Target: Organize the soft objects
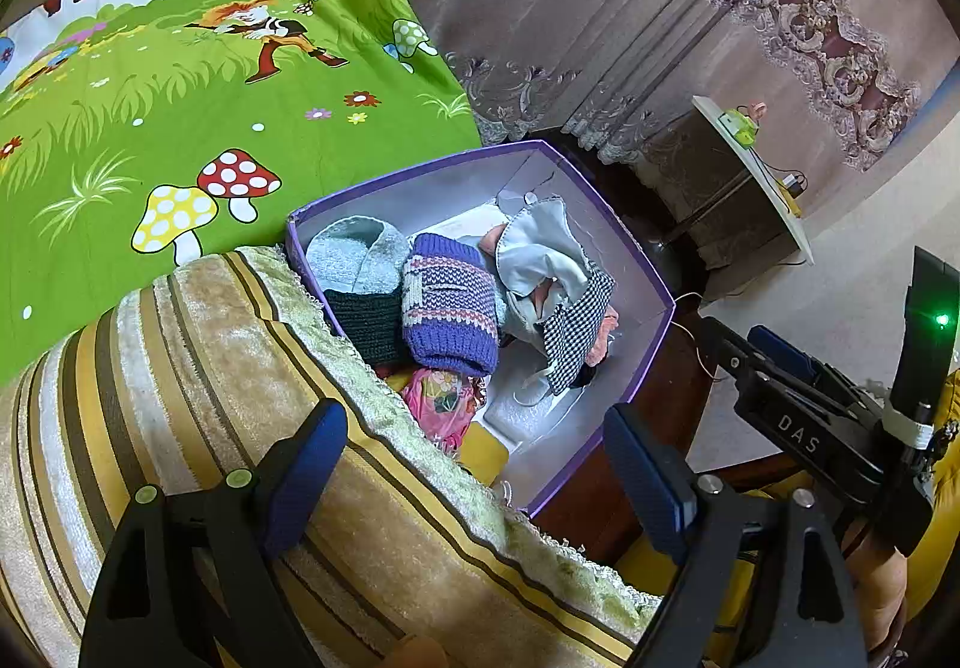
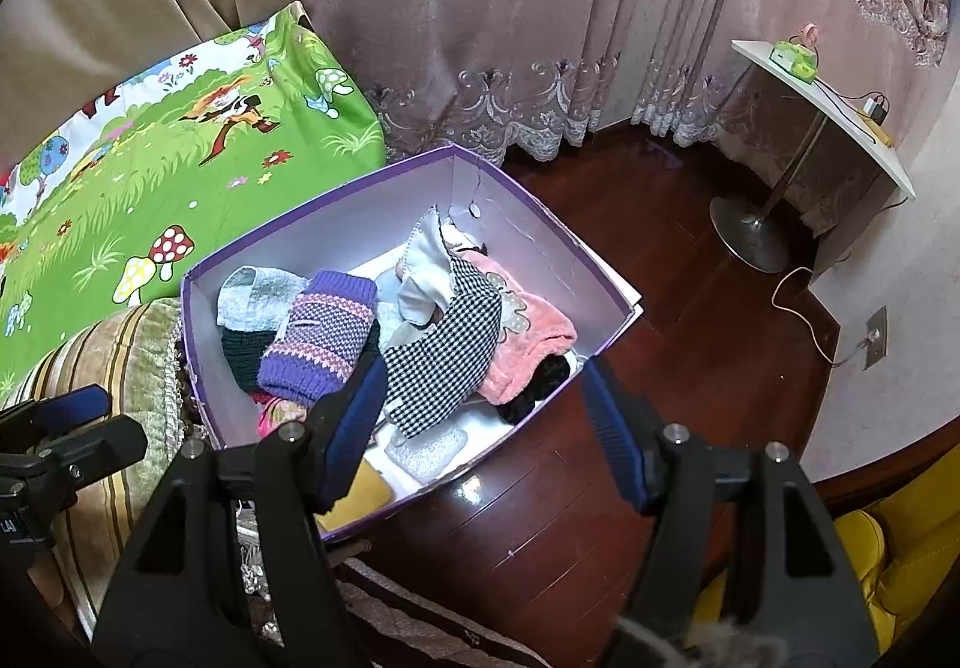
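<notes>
Purple box (image 2: 336,200) on dark wood floor (image 2: 690,344), pushed against striped cushion (image 1: 198,368) beside green cartoon bedsheet (image 1: 150,116). Packed with soft things: purple knit hat (image 2: 318,338), grey knit piece (image 2: 252,296), dark green knit (image 2: 240,356) under it, checked cloth (image 2: 444,356), white garment (image 2: 426,278).

Left tongs (image 1: 474,464) open, nothing between the blue pads, hanging over the cushion edge and near corner of the box. Right tongs (image 2: 486,422) open too, empty, above the near rim of the box.

Right wrist view only: pink fleece piece (image 2: 528,344) spread out at the right of the pile with something black under it, round metal base of side table (image 2: 822,104), cord and wall socket (image 2: 875,338). In left wrist view just a sliver of pink past the checked cloth.

Left wrist view only: most of the cushion top, pink flowered fabric (image 1: 438,398) at the near wall of the box seen clearly, the other tongs from the side with a green light, a hand (image 1: 876,578) and yellow sleeve behind them.

Both views: patterned curtains (image 2: 480,8) behind, side table with a small green item on top.
</notes>
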